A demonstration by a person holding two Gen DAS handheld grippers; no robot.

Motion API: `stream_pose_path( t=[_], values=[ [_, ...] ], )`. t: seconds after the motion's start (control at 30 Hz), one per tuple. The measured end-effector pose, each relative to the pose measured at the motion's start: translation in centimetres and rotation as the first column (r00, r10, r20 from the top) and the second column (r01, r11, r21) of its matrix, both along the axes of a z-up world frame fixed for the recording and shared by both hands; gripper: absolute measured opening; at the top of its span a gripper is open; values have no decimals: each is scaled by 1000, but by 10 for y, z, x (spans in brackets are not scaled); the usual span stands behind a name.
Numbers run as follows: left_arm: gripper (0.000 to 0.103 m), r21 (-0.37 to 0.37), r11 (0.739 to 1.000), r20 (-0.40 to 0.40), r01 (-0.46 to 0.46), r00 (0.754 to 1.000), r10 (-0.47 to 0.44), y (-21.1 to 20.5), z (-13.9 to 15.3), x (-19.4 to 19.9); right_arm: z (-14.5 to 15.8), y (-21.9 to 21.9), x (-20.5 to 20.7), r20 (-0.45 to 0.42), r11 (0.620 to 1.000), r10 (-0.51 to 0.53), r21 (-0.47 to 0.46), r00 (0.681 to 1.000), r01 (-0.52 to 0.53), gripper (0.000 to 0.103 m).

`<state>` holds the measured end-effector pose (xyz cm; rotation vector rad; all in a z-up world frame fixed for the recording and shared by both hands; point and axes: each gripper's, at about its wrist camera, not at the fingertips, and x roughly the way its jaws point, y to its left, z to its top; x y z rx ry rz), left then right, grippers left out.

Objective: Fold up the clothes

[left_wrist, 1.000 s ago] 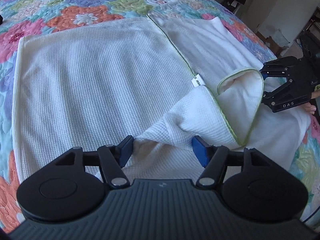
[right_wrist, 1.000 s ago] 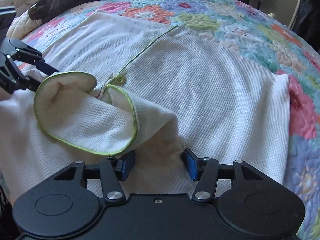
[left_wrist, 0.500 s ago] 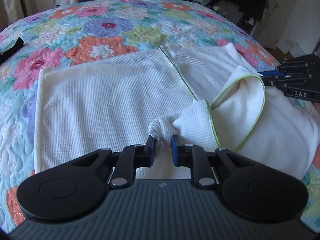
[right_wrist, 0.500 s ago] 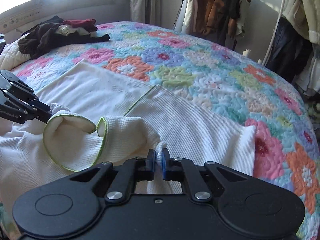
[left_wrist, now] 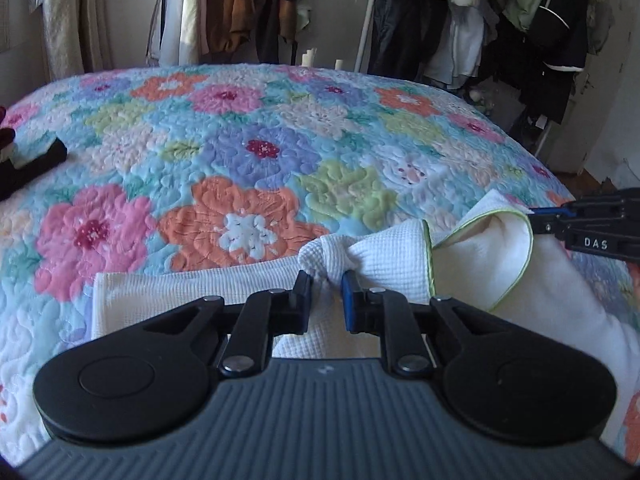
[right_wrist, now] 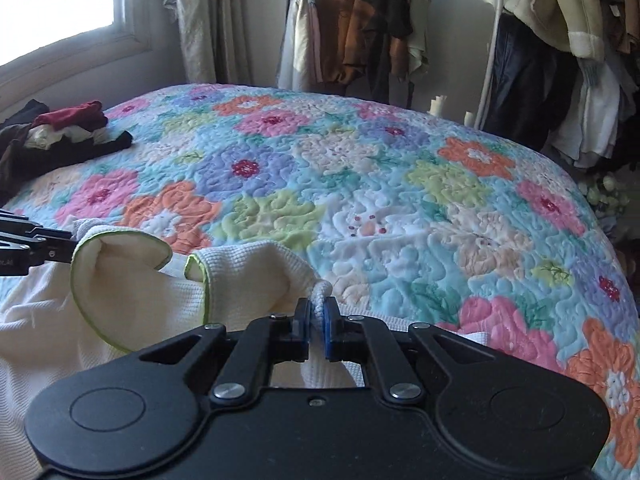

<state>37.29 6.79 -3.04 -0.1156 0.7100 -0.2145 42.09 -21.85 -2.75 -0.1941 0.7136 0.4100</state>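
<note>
1. Left tool [left_wrist: 326, 292] nearly closed, pinching white garment [left_wrist: 384, 252] near its green trim [left_wrist: 429, 260].
2. Right tool [right_wrist: 316, 316] clamped on another bunch.
3. Garment raised off bed [right_wrist: 360, 184]; fold underway, unfinished.

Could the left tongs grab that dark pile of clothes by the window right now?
Probably not: the left tongs are shut on the white garment, and the pile lies far across the quilt.

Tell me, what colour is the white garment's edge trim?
Light green trim, clearest in the right wrist view.
</note>
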Motion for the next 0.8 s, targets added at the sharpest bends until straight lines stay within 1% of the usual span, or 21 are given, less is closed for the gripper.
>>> stream_pose_path(
  t=[0.03,0.13,0.17,0.2,0.23,0.27,0.3,0.37,0.4,0.43,0.47,0.53,0.6,0.67,0.7,0.73,0.77,0.8],
  values=[
    [15,-12,1000,-5,-10,1000,10,2,-3,7,-5,2,7,-8,1000,-12,-7,1000,12,7],
    [15,-31,999,-4,-27,1000,26,2,-11,19,-12,4,16,7,999,-47,12,999,47,7],
    [15,-36,999,-9,-30,1000,30,2,-13,22,-14,3,19,-4,998,-48,28,999,48,7],
    [15,-29,999,-29,-44,999,43,2,-16,27,-15,2,23,-16,998,-49,44,999,49,7],
    [16,-15,998,-71,-65,995,63,2,-23,33,-15,3,22,-37,998,-45,46,998,47,7],
    [17,-4,996,-135,-91,987,90,2,-33,40,-16,4,22,-58,998,-41,47,997,44,8],
    [21,5,993,-191,-115,975,114,3,-43,47,-16,5,21,-79,998,-37,49,996,41,12],
    [22,-29,990,-202,-141,970,133,6,-47,48,-16,7,20,-121,998,-28,52,992,35,18],
    [23,-45,987,-208,-155,968,142,8,-49,49,-17,9,20,-142,998,-24,53,990,32,19],
    [25,-60,985,-213,-164,966,148,9,-51,50,-17,10,20,-163,998,-20,55,986,29,22],
    [25,-63,987,-208,-150,969,134,10,-48,48,-17,11,19,-184,998,-15,57,983,26,30],
    [29,-70,990,-197,-122,975,106,11,-41,43,-18,13,18,-226,998,-6,60,974,20,35],
    [30,-79,992,-185,-101,979,85,13,-31,37,-18,15,17,-267,998,3,64,964,15,46],
    [32,-124,991,-190,-60,981,35,15,-23,29,-19,17,16,-307,998,12,68,952,10,50],
    [36,-149,988,-193,-32,981,3,15,-20,25,-19,18,16,-327,998,16,70,945,7,54],
    [41,-158,987,-203,9,978,-42,12,-19,19,-19,19,15,-347,997,21,72,938,5,55],
    [41,-165,985,-211,49,974,-84,8,-18,14,-25,23,12,-393,996,52,89,918,-18,55],
    [41,-155,985,-208,76,972,-108,3,-17,9,-31,28,7,-402,994,78,96,912,-43,55]
  ],
)
